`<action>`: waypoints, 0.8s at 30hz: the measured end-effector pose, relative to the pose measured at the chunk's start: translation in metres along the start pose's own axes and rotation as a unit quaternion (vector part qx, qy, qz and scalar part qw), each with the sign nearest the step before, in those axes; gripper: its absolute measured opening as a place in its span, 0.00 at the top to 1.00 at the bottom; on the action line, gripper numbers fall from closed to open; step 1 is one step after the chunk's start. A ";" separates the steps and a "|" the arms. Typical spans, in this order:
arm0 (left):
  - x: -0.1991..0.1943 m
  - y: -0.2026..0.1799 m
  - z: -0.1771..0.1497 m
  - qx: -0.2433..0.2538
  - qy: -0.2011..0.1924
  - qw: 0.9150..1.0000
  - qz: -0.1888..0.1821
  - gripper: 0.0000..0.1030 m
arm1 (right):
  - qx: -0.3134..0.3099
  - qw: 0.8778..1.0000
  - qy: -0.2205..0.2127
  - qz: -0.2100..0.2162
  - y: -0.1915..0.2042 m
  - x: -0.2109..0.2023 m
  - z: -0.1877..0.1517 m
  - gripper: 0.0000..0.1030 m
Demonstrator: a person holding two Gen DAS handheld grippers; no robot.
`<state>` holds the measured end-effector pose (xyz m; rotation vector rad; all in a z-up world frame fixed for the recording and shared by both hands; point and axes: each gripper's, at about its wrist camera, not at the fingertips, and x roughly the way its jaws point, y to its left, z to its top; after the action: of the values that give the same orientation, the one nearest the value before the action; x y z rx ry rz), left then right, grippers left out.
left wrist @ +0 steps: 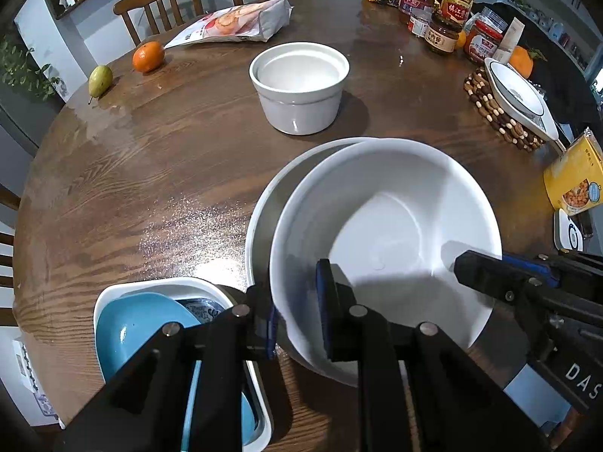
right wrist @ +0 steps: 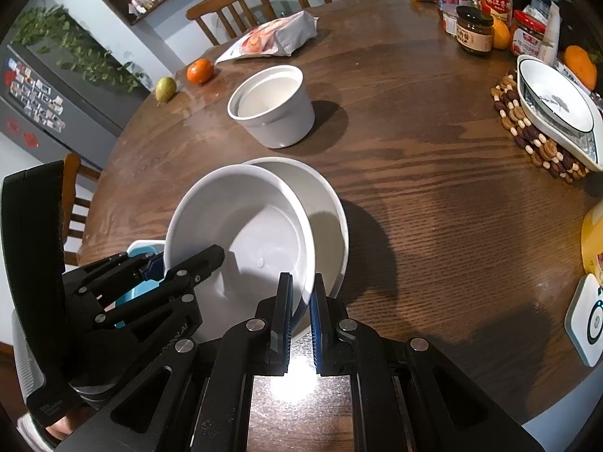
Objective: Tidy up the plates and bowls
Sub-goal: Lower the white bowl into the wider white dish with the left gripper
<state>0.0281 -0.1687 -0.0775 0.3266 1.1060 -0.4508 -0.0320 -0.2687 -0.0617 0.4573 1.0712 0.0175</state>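
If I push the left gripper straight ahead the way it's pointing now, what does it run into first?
The left gripper already clamps the near rim of the white bowl, so that bowl moves with it and would press into the larger bowl beneath. Farther along, probably the white pot; depth is uncertain.

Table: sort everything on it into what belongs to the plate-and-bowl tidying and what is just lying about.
Part of the job:
upper white bowl, pinched by both claws
lower white bowl beneath it
white pot
blue bowl in white square dish
patterned dish

Lying about:
orange
pear
snack bag
sauce jars
beaded trivet
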 end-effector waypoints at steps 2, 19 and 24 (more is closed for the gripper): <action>0.000 0.000 0.000 0.000 0.000 1.000 0.000 0.84 | -0.002 1.000 -0.001 -0.002 0.001 0.000 0.000 0.91; 0.001 -0.005 0.001 0.013 0.000 1.000 0.011 0.82 | -0.016 1.000 0.001 -0.020 0.004 0.000 0.000 0.90; 0.001 -0.005 0.000 0.017 -0.002 1.000 0.014 0.82 | -0.018 1.000 0.001 -0.024 0.004 -0.001 0.000 0.90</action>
<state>0.0261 -0.1735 -0.0782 0.3702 1.0899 -0.4463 -0.0314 -0.2650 -0.0596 0.3985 1.0818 -0.0050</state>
